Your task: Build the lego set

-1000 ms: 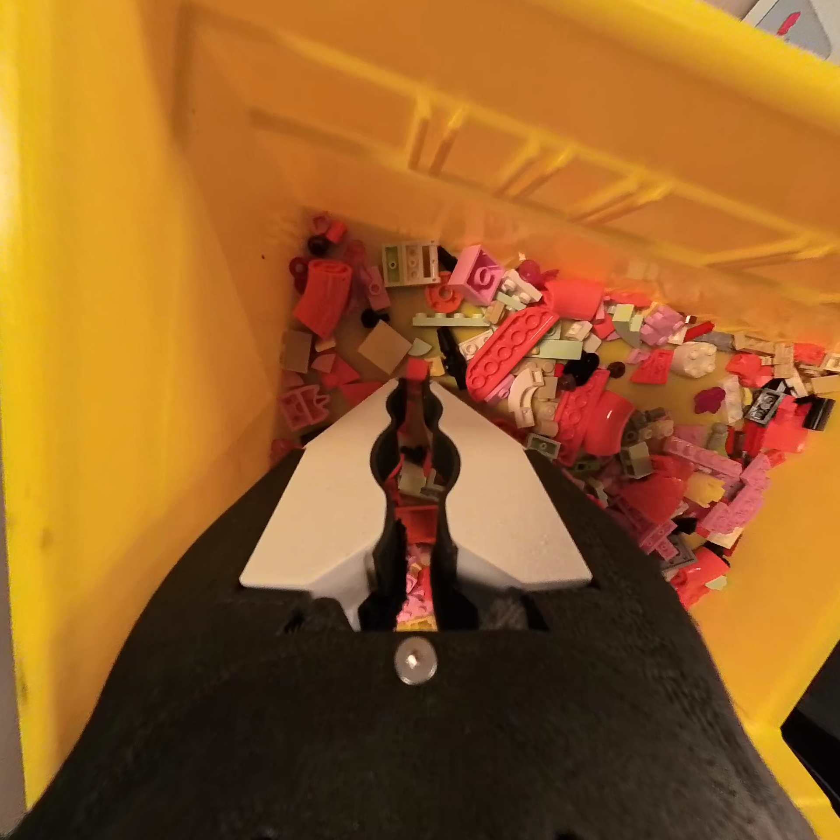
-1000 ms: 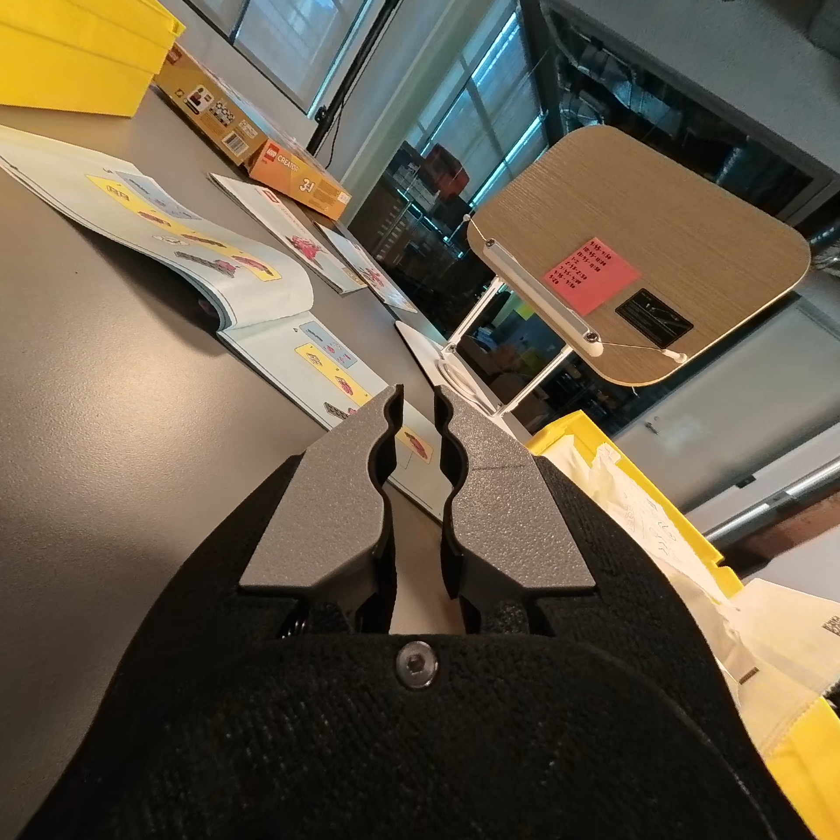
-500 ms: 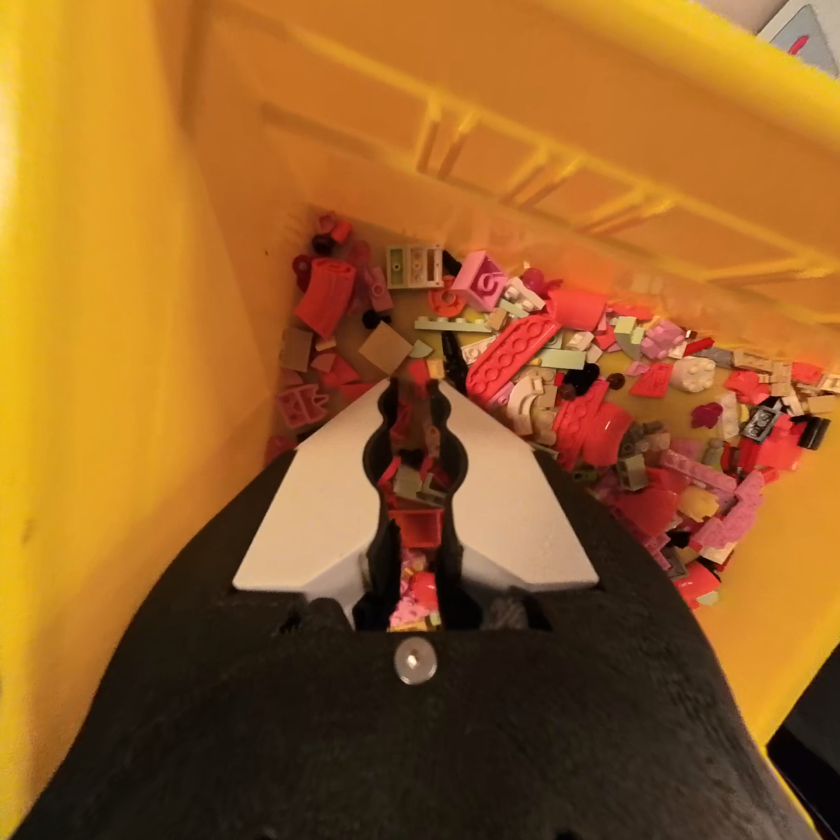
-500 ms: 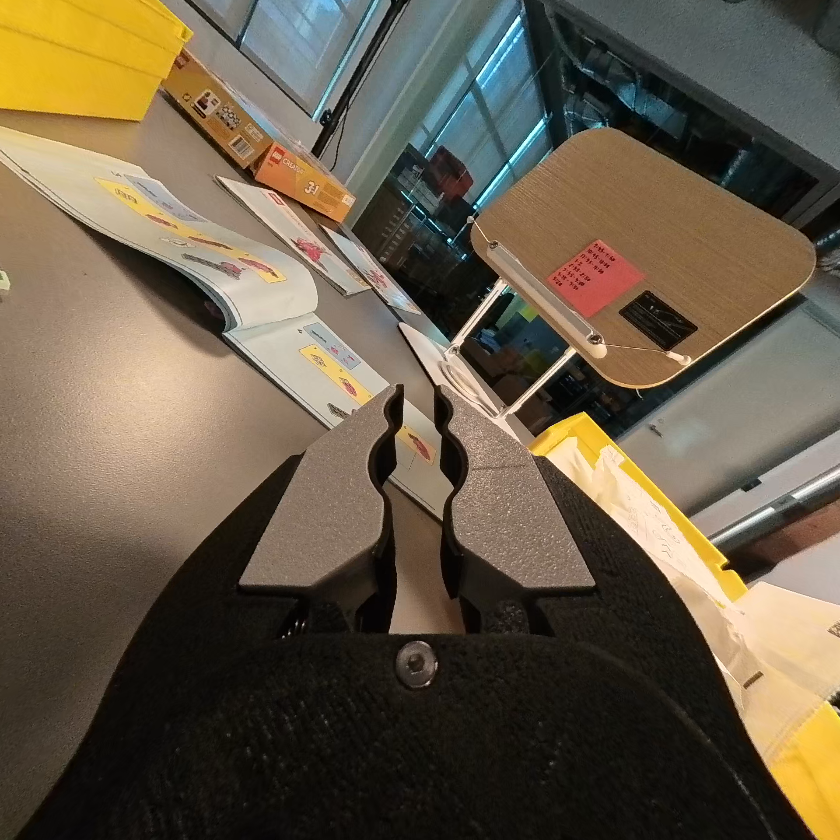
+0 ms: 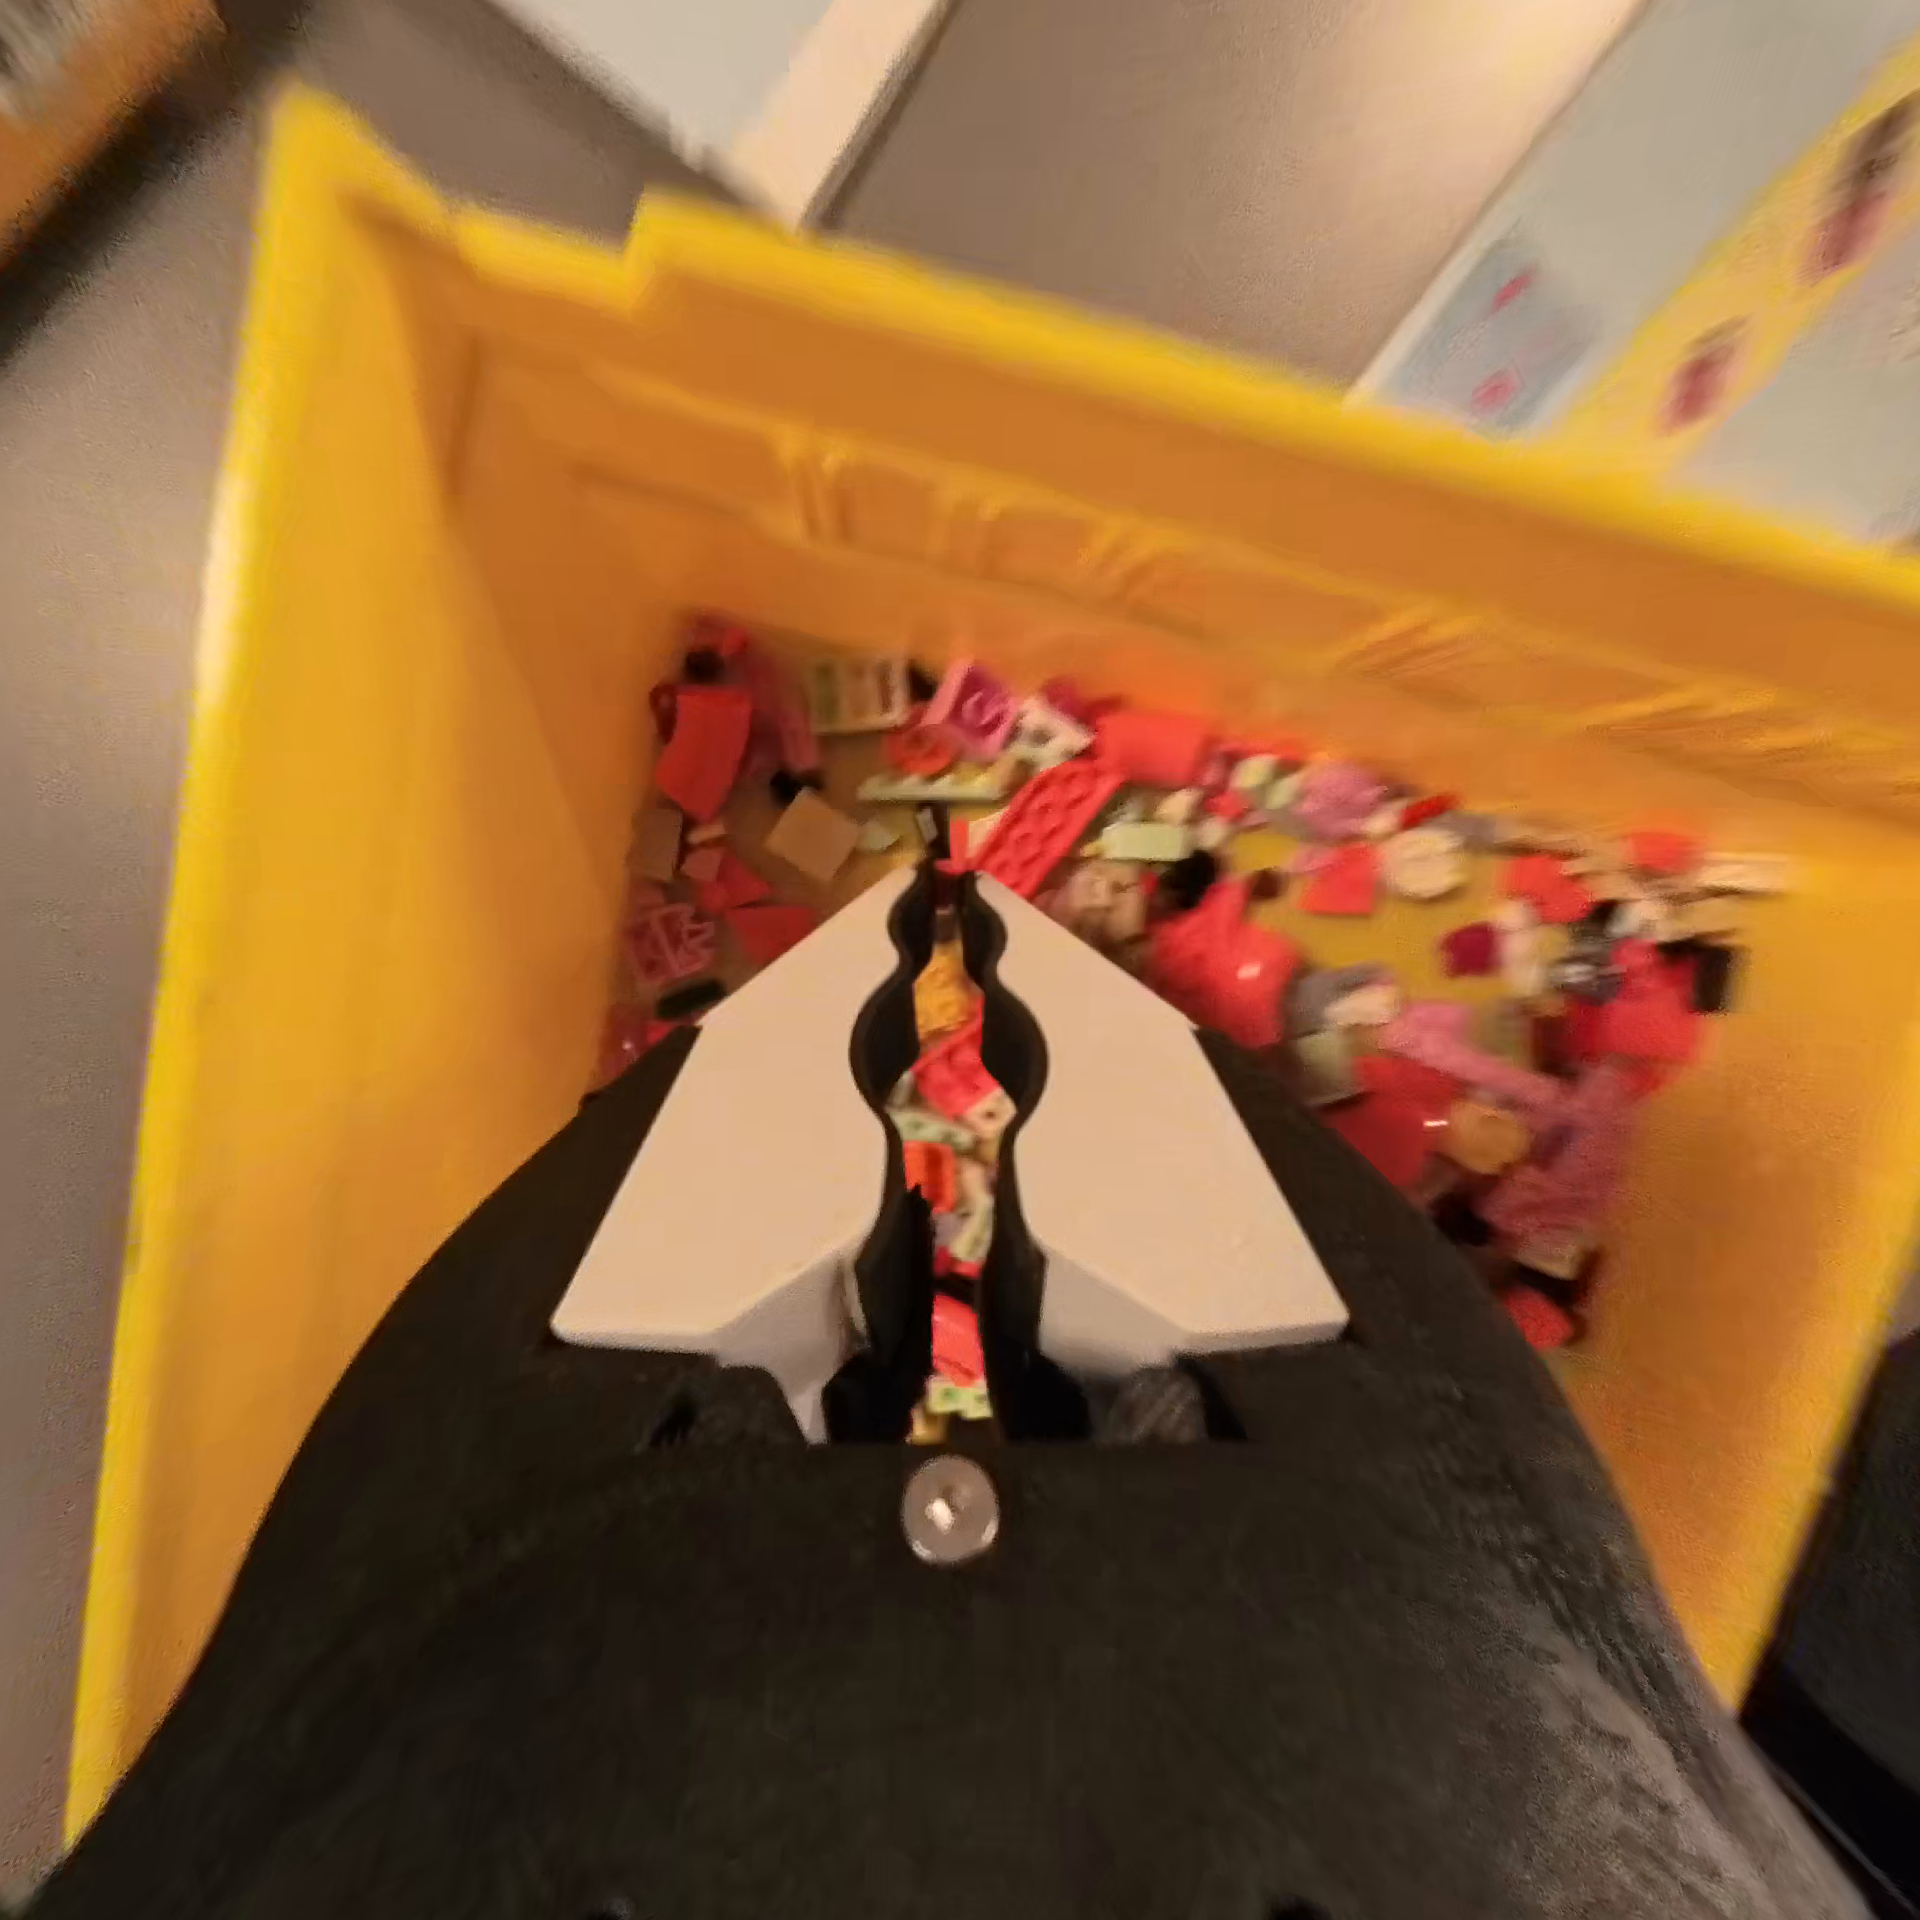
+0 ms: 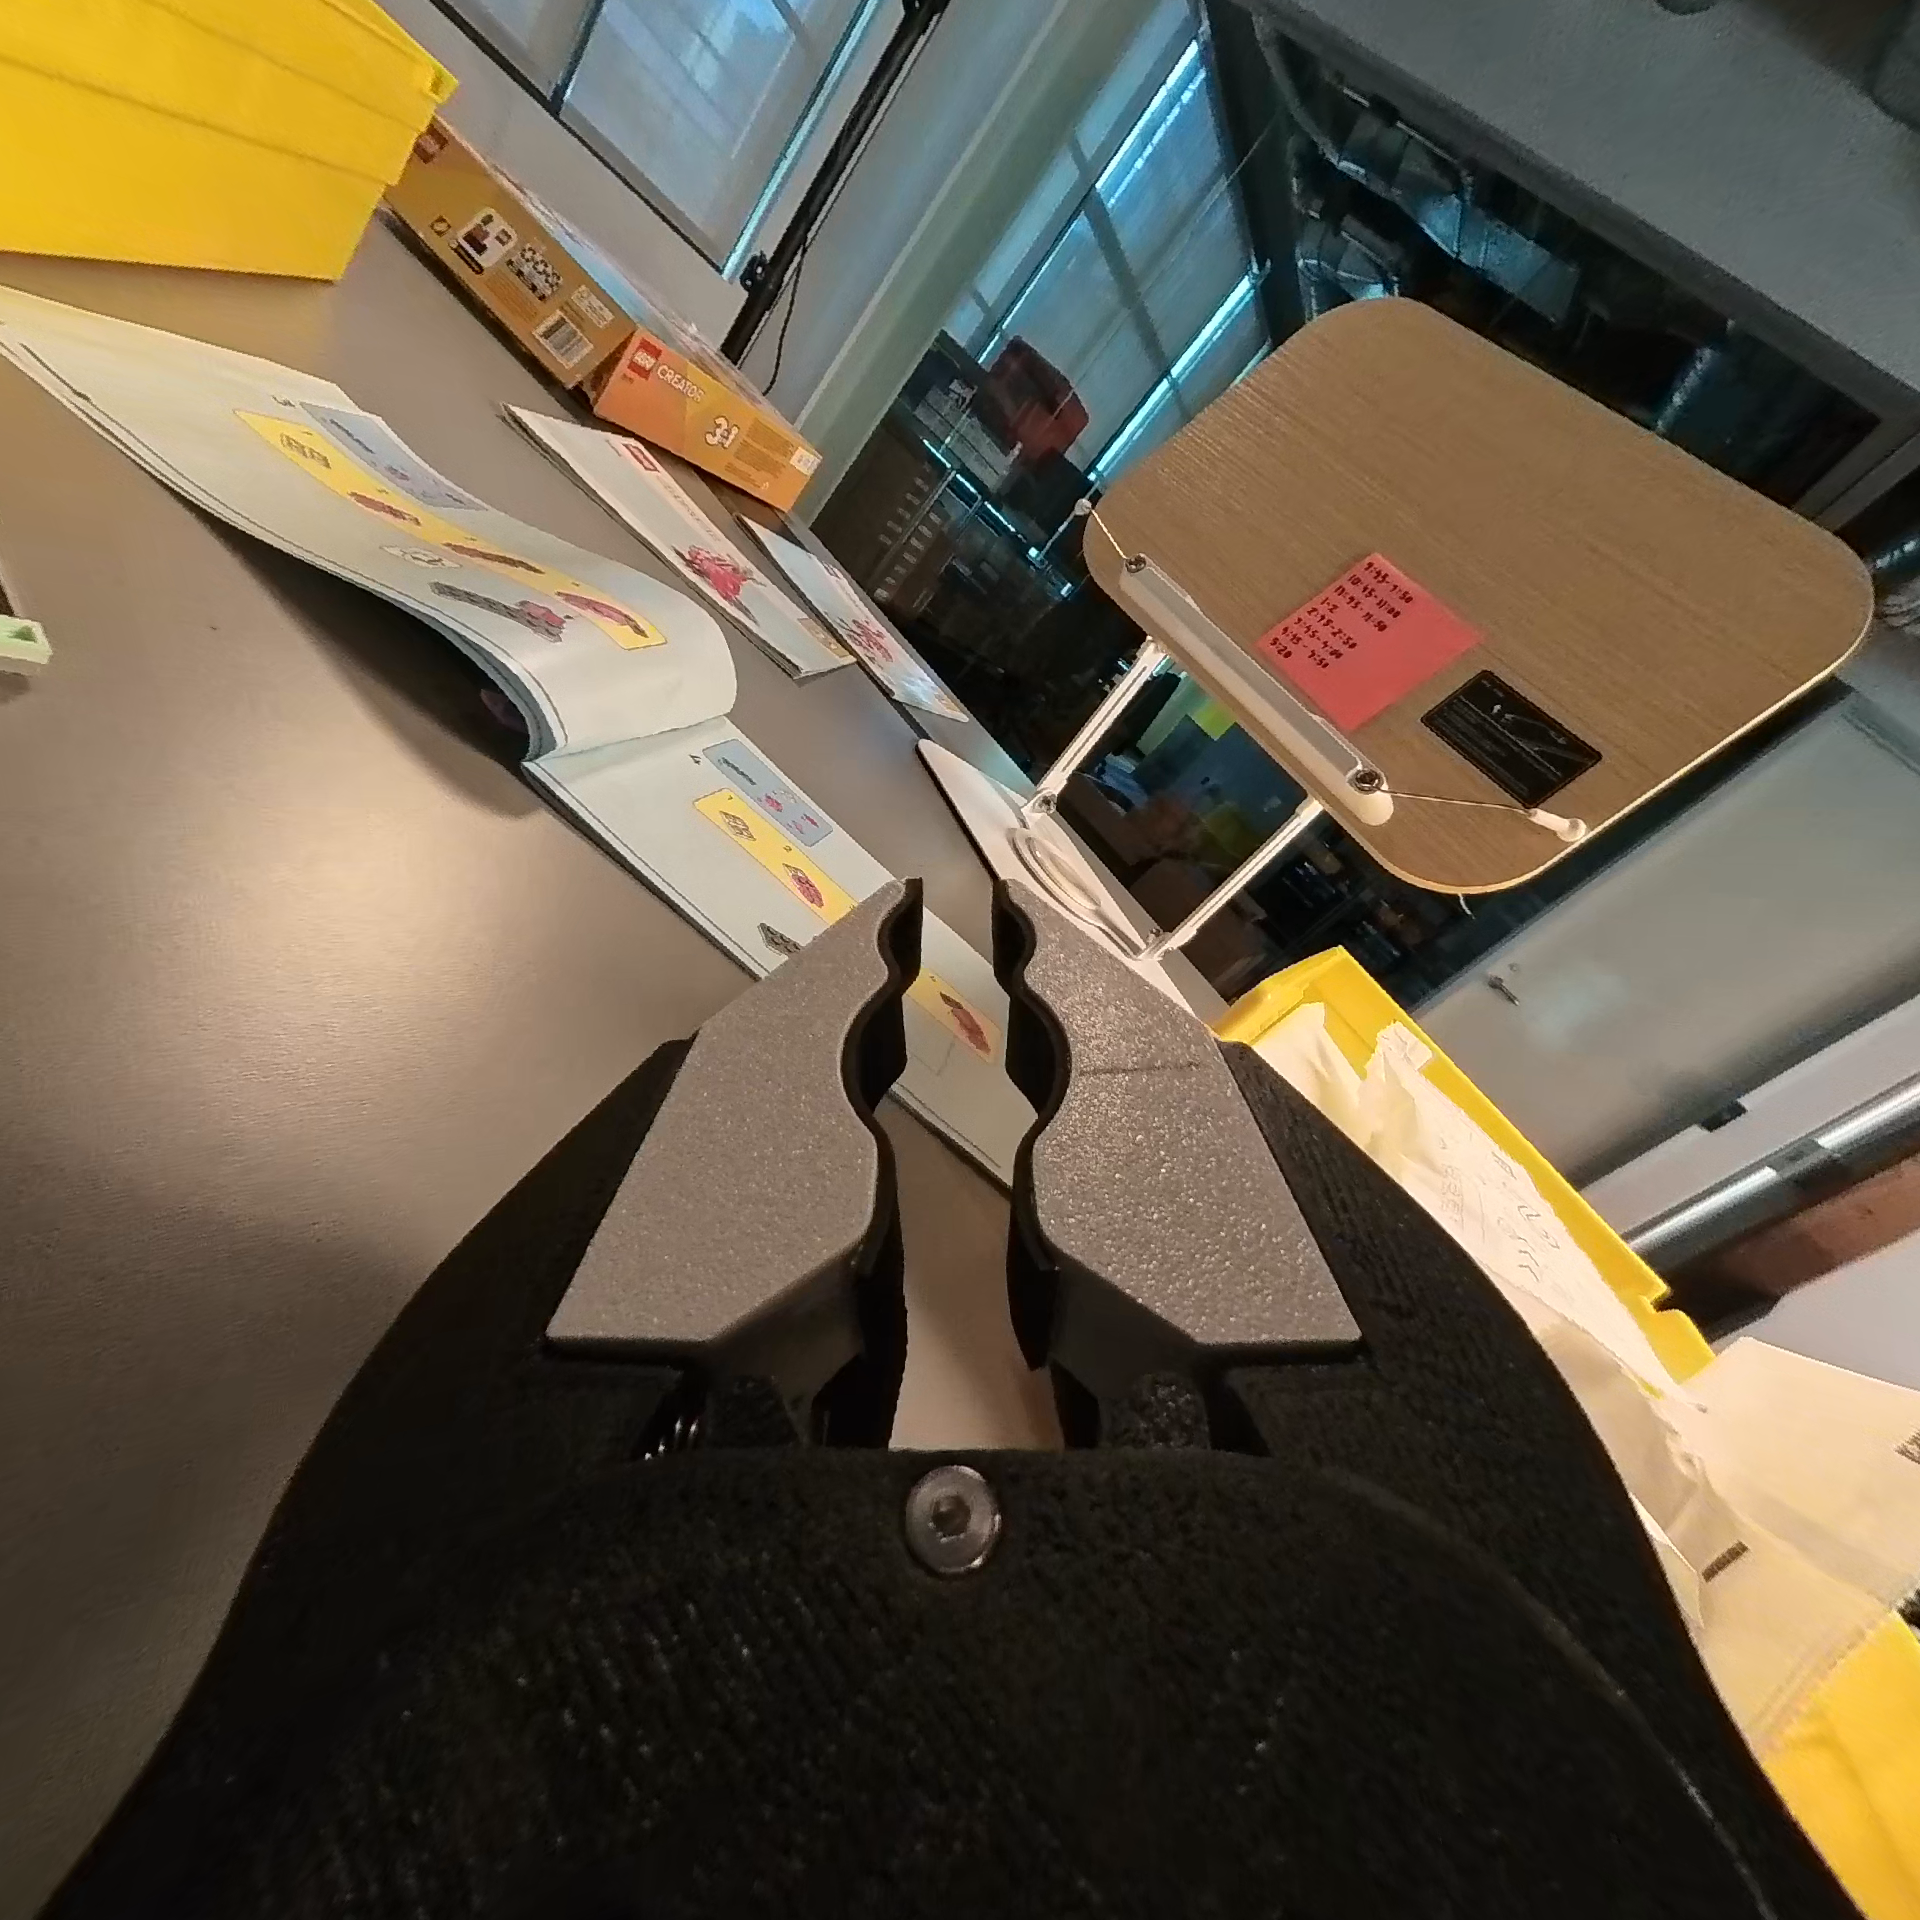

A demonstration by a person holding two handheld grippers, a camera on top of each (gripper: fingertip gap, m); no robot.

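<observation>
A small red piece [image 5: 940, 871] is pinched by the left gripper [image 5: 943, 883] over the yellow bin [image 5: 343, 831]; the right gripper [image 6: 956, 899] is held open, bare.

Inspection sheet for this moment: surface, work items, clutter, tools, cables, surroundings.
Surface: grey table, matte, mostly bare near the right tool.
Work items: yellow bin holding loose toy bricks, mostly red and pink; view blurred.
Clutter: open booklet, two thinner booklets, orange box, stacked yellow bins, pale green piece, second yellow bin with white paper.
Tools: left tool above the bin floor, nearly closed, small red piece at its tips. Right tool open, empty, over the booklet.
Cables: thin wire on the wooden panel.
Surroundings: large windows.
</observation>
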